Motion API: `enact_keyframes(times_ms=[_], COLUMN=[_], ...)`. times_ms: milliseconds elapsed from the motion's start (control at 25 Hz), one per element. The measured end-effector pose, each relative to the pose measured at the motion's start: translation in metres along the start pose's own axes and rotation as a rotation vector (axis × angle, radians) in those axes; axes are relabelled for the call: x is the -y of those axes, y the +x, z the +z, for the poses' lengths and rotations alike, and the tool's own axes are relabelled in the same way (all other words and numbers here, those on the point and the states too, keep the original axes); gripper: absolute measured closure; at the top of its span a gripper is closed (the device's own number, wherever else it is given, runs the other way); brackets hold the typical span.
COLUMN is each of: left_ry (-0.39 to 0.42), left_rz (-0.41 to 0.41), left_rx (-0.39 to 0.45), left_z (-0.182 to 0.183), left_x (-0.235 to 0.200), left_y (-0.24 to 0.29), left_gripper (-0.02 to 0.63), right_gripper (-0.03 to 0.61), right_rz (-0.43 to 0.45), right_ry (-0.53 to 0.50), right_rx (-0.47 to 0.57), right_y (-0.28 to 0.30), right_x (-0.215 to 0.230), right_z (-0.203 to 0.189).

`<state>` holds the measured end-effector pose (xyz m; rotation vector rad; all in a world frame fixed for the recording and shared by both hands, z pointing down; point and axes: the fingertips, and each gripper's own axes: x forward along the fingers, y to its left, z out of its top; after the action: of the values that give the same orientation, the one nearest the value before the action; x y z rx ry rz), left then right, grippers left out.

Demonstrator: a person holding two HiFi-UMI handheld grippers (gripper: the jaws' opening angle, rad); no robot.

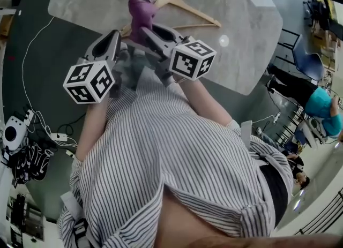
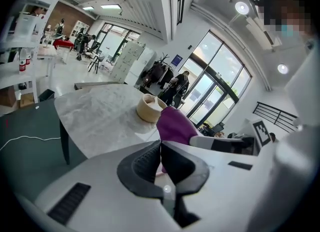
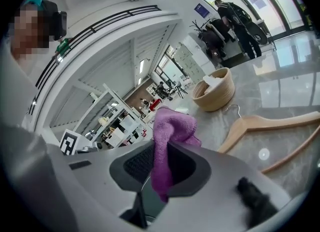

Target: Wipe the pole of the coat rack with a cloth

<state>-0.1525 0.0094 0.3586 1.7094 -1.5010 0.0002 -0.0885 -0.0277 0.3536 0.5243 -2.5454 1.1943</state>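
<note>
Right tool (image 3: 161, 148) gripping cloth (image 3: 172, 126) (left (image 2: 160, 143) seemingly empty)

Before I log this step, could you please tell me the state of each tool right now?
Left tool: closed, empty.
Right tool: closed on the purple cloth.

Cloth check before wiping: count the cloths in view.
1. The purple cloth is clamped in the right gripper, above the table. Others could be hidden behind the person.
</note>
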Motion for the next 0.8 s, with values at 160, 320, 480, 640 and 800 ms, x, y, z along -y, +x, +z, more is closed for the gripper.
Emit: enact_keyframes(times_ms=[160,320,480,640,800], left_ry=[-0.022,-0.040,-0.059,-0.101,-0.120], left_rz=[0.011,0.012,0.009,0.009,0.018], left_rx=[-0.038,-0.075,-0.100,-0.116,-0.140], left_z=[-0.015,-0.026,-0.038,-0.049,-0.057], left_x=[-0.018,-0.023,-0.039,-0.040,-0.048], left_y=[-0.003,0.001,-0.001,0.003,0.011], left_gripper=[0.600,0.600,0.600,0.601,0.600], right_gripper=[0.503,0.503,0.503,0.503,0.503], right_rz=[0.006,0.017,0.024,0.019,0.022], right_ry=[0.014,0.026,0.044,0.076,0.102], right_rx=[-0.035,-0.084,-0.140,-0.181,-0.205], right_y=[0.018,0.025,0.041,0.039,0.046], right_x=[-0.002,-0.002,-0.007,-0.001,0.008], right_z=[-0.012,-0.025,-0.051,-0.065,-0.071])
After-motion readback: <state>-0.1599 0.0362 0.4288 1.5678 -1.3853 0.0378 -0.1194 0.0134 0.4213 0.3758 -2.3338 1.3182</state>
